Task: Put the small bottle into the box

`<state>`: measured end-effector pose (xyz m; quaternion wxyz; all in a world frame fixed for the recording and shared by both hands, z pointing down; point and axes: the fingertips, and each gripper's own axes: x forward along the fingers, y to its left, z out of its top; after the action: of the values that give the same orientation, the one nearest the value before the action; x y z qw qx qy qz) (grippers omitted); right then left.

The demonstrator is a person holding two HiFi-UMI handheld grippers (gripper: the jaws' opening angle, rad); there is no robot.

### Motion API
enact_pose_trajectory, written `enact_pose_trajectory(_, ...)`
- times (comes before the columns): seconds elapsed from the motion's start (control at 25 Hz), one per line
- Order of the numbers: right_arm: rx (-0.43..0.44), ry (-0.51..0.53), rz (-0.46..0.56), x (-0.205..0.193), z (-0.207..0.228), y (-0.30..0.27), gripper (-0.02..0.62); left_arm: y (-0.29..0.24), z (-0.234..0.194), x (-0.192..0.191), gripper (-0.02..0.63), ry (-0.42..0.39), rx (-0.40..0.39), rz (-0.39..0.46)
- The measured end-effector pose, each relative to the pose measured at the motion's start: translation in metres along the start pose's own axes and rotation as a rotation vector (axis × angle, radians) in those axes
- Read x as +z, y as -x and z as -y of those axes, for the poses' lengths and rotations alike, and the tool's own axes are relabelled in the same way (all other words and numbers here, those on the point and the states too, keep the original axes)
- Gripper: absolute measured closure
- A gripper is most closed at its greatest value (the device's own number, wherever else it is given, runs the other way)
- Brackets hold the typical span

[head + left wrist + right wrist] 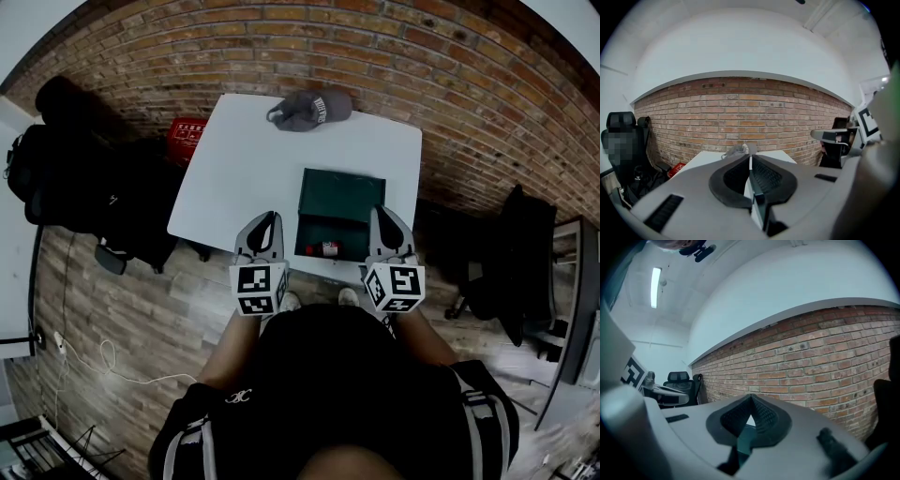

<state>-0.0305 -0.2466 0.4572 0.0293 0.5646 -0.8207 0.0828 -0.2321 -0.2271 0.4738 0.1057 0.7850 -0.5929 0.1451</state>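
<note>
I hold my left gripper (pixel 267 217) and my right gripper (pixel 382 214) side by side above the near edge of the white surface (pixel 244 169), one on each side of the box (pixel 339 192). Neither touches it.

The box is dark green and stands open close to the near edge. The small bottle (pixel 325 248) already lies on its side inside, in the part of the box nearest me. It shows red with a lighter end.

In the left gripper view my fingers (pixel 736 176) are pressed together, the ribbed pads meeting along a thin line at the tip, and nothing is between them. In the right gripper view the fingers (pixel 764 416) also meet at their tips and hold nothing.

A grey cap (pixel 309 110) rests at the far edge of the surface, well apart from the box. Beyond it runs a brick wall (pixel 281 47). To the left, on the wooden floor (pixel 94 309), stands a black office chair (pixel 84 178), with a red item (pixel 187 139) beside the corner of the surface.
</note>
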Motion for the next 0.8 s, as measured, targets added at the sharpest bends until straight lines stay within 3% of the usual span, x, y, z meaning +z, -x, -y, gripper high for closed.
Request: enact_pose_trajectory(0.8, 0.049, -0.001, -0.027, -0.009, -0.011, 0.01, 0.566, 0.009, 0.007, -0.008, 0.578, -0.012, -0.001, -0.012)
